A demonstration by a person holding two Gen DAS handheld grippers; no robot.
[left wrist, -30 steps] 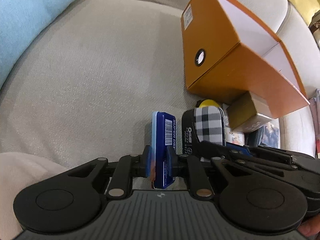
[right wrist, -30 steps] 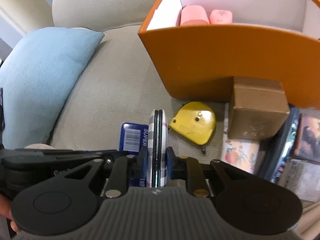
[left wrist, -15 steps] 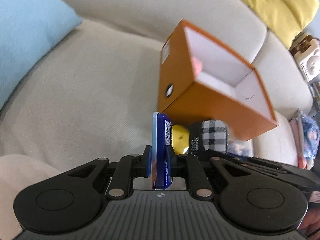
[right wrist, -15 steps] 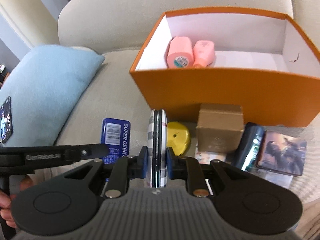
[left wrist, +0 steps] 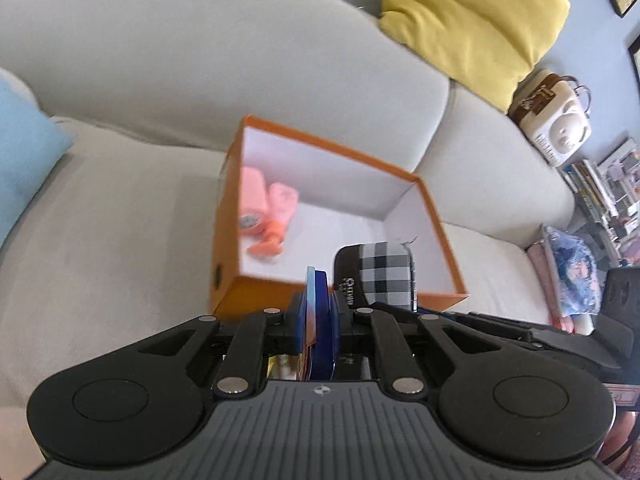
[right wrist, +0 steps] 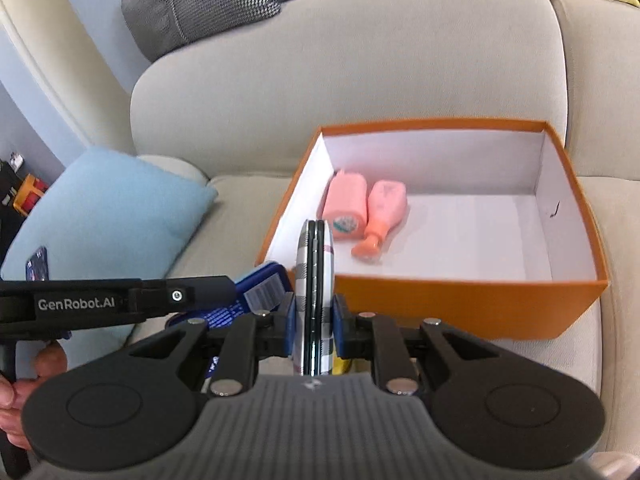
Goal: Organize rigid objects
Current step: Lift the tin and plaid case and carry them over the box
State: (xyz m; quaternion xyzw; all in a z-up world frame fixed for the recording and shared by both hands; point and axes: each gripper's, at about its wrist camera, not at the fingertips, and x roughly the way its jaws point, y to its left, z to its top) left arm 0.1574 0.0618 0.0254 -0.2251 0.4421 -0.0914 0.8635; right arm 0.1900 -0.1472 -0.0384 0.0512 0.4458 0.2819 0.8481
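Note:
My left gripper [left wrist: 318,312] is shut on a thin blue tin [left wrist: 319,312] held on edge, raised in front of the orange box [left wrist: 256,292]. My right gripper [right wrist: 315,316] is shut on a flat plaid case [right wrist: 315,280], also edge-on, just short of the orange box's [right wrist: 460,304] near wall. From the left wrist view the plaid case [left wrist: 384,272] shows broadside to the right; from the right wrist view the blue tin [right wrist: 264,292] shows at the left. Two pink bottles [right wrist: 362,210] lie in the box's back left corner.
The box stands on a beige sofa seat [left wrist: 100,240]. A light blue cushion [right wrist: 100,216] lies to the left and a yellow cushion [left wrist: 472,20] rests on the backrest. A hand [right wrist: 16,396] holds the left gripper's handle at the lower left.
Both grippers rose from the sofa seat with their objects. The box's open inside and the pink bottles came into view, while the yellow tape measure and small brown box dropped out of sight.

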